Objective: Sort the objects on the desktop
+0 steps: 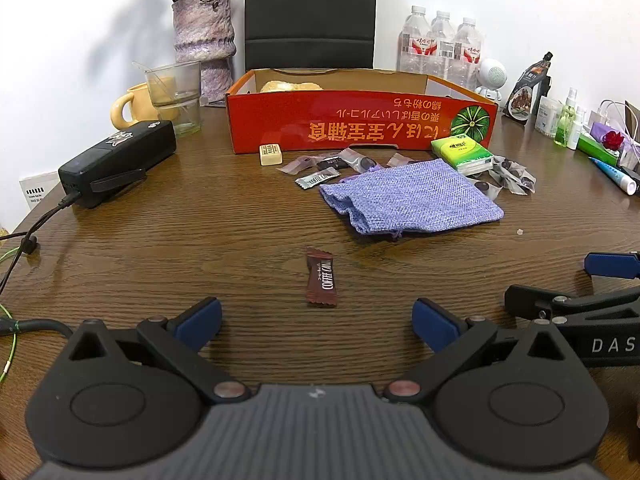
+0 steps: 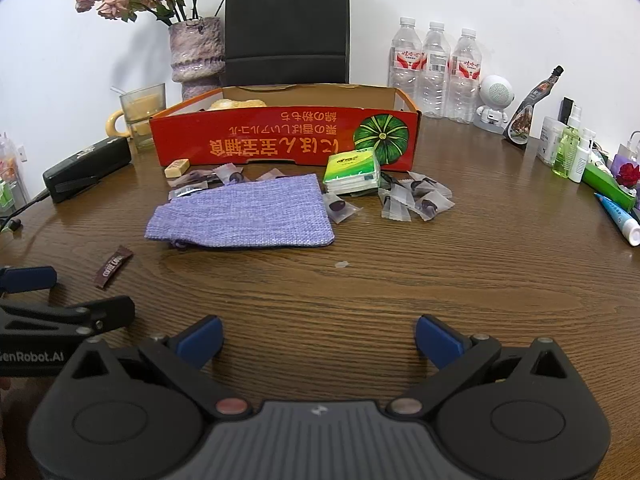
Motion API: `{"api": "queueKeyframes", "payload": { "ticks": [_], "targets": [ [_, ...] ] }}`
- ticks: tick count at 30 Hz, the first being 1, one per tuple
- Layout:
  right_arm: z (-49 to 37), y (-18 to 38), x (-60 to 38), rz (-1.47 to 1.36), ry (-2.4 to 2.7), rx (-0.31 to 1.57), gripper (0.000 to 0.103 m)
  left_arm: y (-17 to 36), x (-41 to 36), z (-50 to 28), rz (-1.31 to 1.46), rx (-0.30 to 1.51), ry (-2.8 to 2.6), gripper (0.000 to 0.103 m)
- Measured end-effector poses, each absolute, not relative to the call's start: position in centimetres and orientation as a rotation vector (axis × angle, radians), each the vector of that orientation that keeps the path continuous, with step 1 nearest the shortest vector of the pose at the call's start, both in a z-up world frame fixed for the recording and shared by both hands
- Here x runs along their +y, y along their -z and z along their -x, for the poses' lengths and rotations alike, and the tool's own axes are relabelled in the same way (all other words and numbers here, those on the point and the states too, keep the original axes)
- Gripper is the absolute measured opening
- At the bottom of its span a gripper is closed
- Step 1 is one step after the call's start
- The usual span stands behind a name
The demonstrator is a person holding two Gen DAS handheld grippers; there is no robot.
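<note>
Your left gripper (image 1: 317,320) has its jaws spread wide with nothing between them, low over the wooden table (image 1: 200,232). The brown coffee candy (image 1: 321,277) lies flat on the table just ahead of them, pretty much centered on the gap and not touching either blue pad. Farther out and a bit right you've got the purple woven pouch (image 1: 412,200) lying flat, with a silver coffee sachet (image 1: 317,179) and a cream mahjong tile (image 1: 271,155) near its far left corner, in front of the red cardboard box (image 1: 360,126). A green tissue pack (image 2: 352,170) sits against the pouch's far right corner, and a bunch of clear-wrapped dark candies (image 2: 416,200) is scattered to its right. Your right gripper (image 2: 319,340) is also spread wide and empty, over bare table, with the pouch well ahead and slightly left.
</note>
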State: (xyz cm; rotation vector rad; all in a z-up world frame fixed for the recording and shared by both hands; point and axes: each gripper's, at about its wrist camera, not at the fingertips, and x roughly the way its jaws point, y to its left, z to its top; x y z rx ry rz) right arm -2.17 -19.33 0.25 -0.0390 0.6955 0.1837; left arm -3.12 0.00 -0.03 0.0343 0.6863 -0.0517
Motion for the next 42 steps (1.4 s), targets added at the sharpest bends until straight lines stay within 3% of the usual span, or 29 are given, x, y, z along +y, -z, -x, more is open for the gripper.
{"api": "queueKeyframes", "payload": {
  "ticks": [36,37,39,41,42],
  "targets": [
    [1.7,-0.8,-19.7,0.006,-0.212,0.667,0.1,-0.6,0.8,2.8,0.013,0.666,0.09,0.103],
    [1.4,-1.2,-19.9,-0.016,-0.225,0.652,0.098,-0.8,1.1,2.5,0.021,0.659,0.095,0.1],
    [0.2,-1.9,-20.2,-0.06,-0.248,0.64,0.096,-1.2,1.3,1.7,0.017,0.668,0.09,0.073],
    [-1.5,-2.6,-20.6,-0.102,-0.268,0.639,0.088,-1.3,1.4,0.8,0.01,0.688,0.093,0.056],
    [-2.3,-2.8,-20.7,-0.119,-0.275,0.641,0.085,-1.3,1.4,0.4,0.007,0.698,0.097,0.053]
  ]
}}
